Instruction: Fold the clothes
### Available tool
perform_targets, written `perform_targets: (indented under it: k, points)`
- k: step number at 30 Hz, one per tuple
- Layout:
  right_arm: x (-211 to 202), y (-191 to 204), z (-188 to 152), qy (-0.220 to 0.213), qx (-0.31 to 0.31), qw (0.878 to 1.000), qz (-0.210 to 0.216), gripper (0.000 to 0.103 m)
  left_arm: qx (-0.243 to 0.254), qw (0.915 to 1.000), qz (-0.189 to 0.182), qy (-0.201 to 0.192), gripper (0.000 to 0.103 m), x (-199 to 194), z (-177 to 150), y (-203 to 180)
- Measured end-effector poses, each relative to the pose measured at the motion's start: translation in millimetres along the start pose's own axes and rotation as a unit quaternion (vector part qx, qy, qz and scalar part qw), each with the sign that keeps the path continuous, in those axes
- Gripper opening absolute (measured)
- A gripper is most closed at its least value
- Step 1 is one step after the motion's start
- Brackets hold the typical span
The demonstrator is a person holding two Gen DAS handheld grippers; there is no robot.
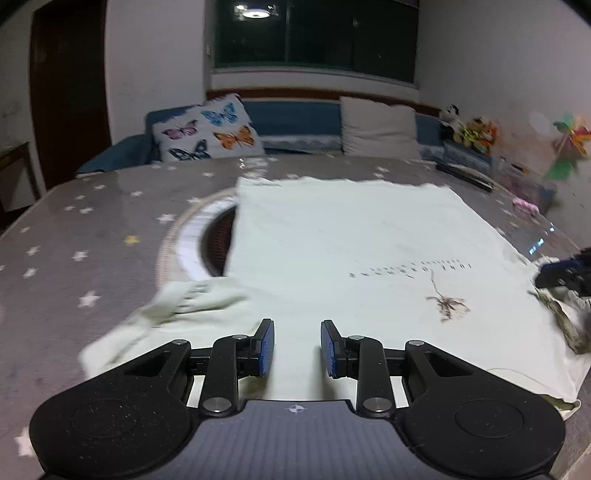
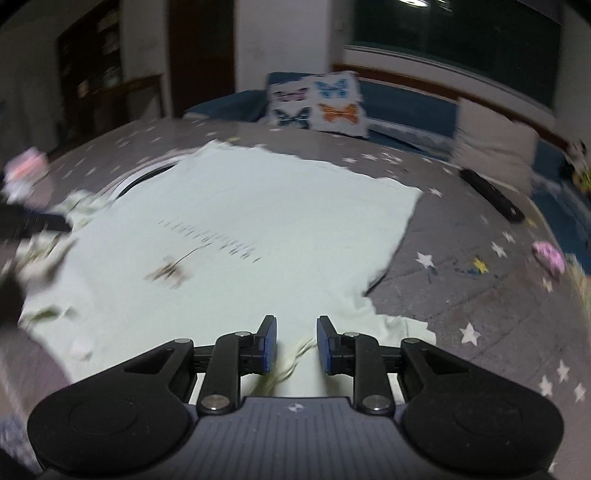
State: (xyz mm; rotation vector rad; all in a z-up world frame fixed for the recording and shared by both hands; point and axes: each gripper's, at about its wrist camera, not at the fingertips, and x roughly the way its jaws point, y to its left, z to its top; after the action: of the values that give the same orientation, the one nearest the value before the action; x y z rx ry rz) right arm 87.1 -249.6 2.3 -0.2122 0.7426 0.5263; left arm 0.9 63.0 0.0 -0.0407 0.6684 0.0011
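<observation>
Near: my left gripper (image 1: 297, 343) has jaws apart, nothing pinched, over the shirt's (image 1: 332, 251) near edge. My right gripper (image 2: 294, 341) is also apart and empty above the shirt (image 2: 236, 229). Shirt lies flat on the starred cloth (image 1: 92, 229). Far: butterfly pillow (image 1: 207, 131), plain pillow (image 1: 378, 127), window (image 1: 314, 33).

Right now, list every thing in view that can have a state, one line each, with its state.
T-shirt: spread flat on the table, print side up, not yet folded.
Left sleeve: crumpled.
Left gripper: open, nothing between its pads.
Right gripper: open, over the shirt's edge, gripping nothing.
Butterfly cushion: propped upright.
Round mat: partly covered by the shirt.
</observation>
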Motion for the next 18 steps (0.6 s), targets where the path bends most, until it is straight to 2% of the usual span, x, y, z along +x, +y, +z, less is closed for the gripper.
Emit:
perform_targets:
  k: [5,9,13,18]
  points:
    - [22.3,-18.8,-7.2,0.008,0.03,0.999,-0.017,0.025,0.002,0.9998,-0.001,0.019,0.03,15.2,-7.5,-5.1]
    - [17.3,-28.5,-10.3,0.001,0.043,0.999,-0.023,0.034,0.006,0.9998,-0.003,0.017,0.03,13.9,-10.5,-4.0]
    - [11.8,-30.8,-13.3,-0.001,0.037,0.999,-0.038,0.035,0.006,0.9999,-0.002,0.016,0.03,13.6,-9.9,-4.8]
    - [-1.6,-38.1,-22.2,-0.007,0.063,0.997,-0.052,0.035,0.007,0.9998,-0.001,0.018,0.031,12.4,-7.8,-4.4]
